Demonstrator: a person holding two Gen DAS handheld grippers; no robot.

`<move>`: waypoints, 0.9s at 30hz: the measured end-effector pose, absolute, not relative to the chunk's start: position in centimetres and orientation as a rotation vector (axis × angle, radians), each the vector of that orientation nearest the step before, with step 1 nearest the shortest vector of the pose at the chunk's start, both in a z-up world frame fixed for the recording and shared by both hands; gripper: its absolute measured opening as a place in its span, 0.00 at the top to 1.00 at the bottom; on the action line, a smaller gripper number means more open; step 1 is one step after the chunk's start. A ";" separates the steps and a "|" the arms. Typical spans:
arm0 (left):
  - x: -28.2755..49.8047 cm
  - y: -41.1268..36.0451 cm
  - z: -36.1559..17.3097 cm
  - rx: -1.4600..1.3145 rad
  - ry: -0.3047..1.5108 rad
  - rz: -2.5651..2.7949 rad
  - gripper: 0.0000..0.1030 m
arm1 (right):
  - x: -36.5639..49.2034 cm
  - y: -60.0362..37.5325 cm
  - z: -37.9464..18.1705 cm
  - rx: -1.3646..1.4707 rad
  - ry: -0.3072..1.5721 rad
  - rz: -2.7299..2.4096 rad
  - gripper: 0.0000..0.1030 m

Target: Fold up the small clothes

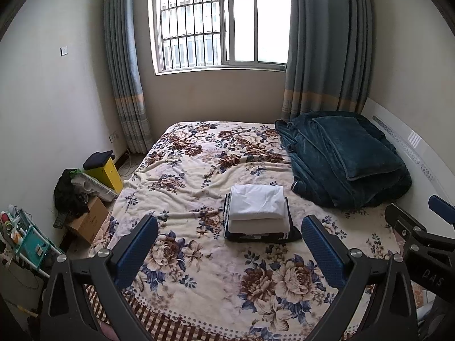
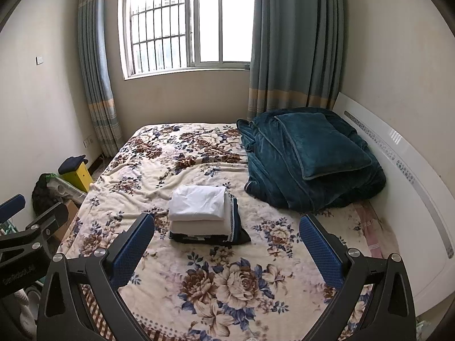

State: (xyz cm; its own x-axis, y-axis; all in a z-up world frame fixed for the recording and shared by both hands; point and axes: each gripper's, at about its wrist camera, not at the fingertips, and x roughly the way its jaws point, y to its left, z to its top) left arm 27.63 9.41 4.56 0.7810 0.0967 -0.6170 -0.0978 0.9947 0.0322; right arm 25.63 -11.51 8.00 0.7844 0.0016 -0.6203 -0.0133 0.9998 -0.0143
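A small stack of folded clothes (image 1: 257, 213) lies in the middle of the floral bedspread (image 1: 184, 176): a white piece on top, a cream piece under it, a dark navy piece at the bottom. The stack also shows in the right wrist view (image 2: 199, 213). My left gripper (image 1: 230, 247) is open and empty, held above the near part of the bed, short of the stack. My right gripper (image 2: 226, 244) is open and empty too, at about the same distance from the stack. Each gripper shows at the edge of the other's view.
A folded teal blanket with a pillow (image 1: 347, 159) lies at the back right of the bed against a white headboard (image 2: 398, 170). Left of the bed stand a cardboard box (image 1: 88, 221), a yellow stool (image 1: 106, 173) and clutter. Curtains and a window are behind.
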 end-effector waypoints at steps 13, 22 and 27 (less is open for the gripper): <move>27.0 9.5 4.5 -0.009 0.663 0.116 0.00 | 25.6 -11.2 7.8 -0.021 0.670 0.014 0.00; 26.9 9.5 4.6 -0.010 0.663 0.119 0.00 | 25.6 -11.2 7.7 -0.019 0.665 0.011 0.00; 27.0 9.4 4.6 -0.009 0.662 0.118 0.00 | 25.5 -11.4 7.6 -0.020 0.665 0.010 0.00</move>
